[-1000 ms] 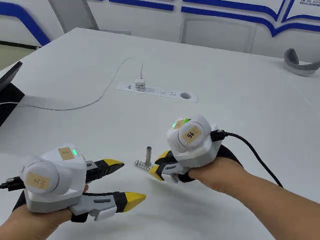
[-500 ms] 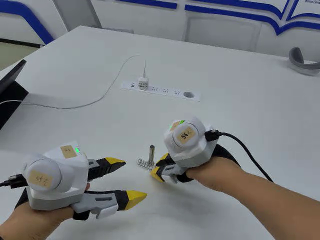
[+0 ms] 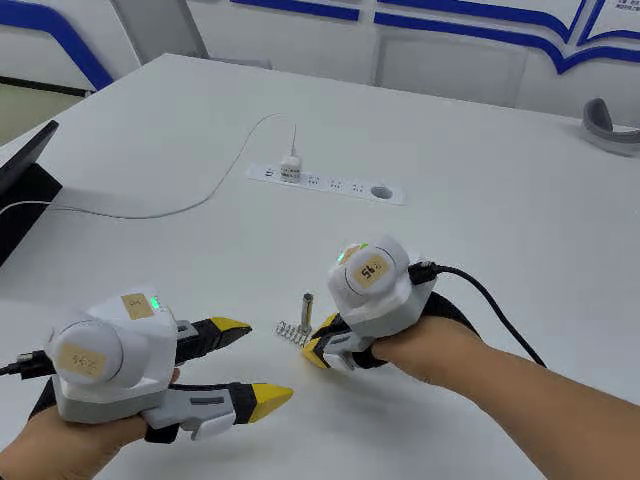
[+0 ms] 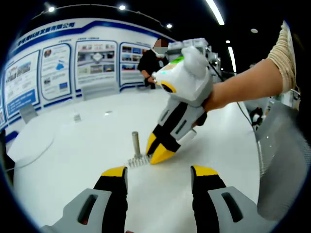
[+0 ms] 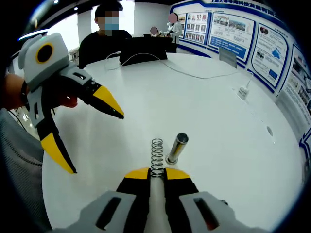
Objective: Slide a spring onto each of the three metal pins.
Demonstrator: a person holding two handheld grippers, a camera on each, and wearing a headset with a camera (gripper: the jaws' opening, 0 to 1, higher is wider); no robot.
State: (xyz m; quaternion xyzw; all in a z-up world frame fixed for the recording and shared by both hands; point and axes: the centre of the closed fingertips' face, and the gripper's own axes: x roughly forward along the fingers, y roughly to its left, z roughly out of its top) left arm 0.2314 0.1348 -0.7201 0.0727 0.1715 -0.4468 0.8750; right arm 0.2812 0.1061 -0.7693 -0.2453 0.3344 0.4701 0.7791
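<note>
One short metal pin (image 3: 307, 306) stands upright on the white table (image 3: 450, 230). A small wire spring (image 3: 290, 331) lies beside its base, pointing left. My right gripper (image 3: 318, 348) is shut on the spring's near end, and in the right gripper view the spring (image 5: 156, 154) runs out from between my jaws (image 5: 156, 174), with the pin (image 5: 177, 147) just to its right. My left gripper (image 3: 250, 362) hovers open and holds nothing, left of the pin. The left gripper view has the pin (image 4: 136, 143), the spring (image 4: 138, 160) and the right gripper (image 4: 163, 148) ahead of my open left gripper (image 4: 160, 172).
A white power strip (image 3: 325, 185) with a plugged charger and a long white cable (image 3: 200, 195) lies farther back. A black monitor edge (image 3: 20, 180) is at the left, a grey curved object (image 3: 610, 112) at the far right. People stand behind the table (image 5: 109, 29).
The head camera has shifted a little. My right gripper's body has leaned slightly left toward the pin, still on the spring. The left gripper stays open in place.
</note>
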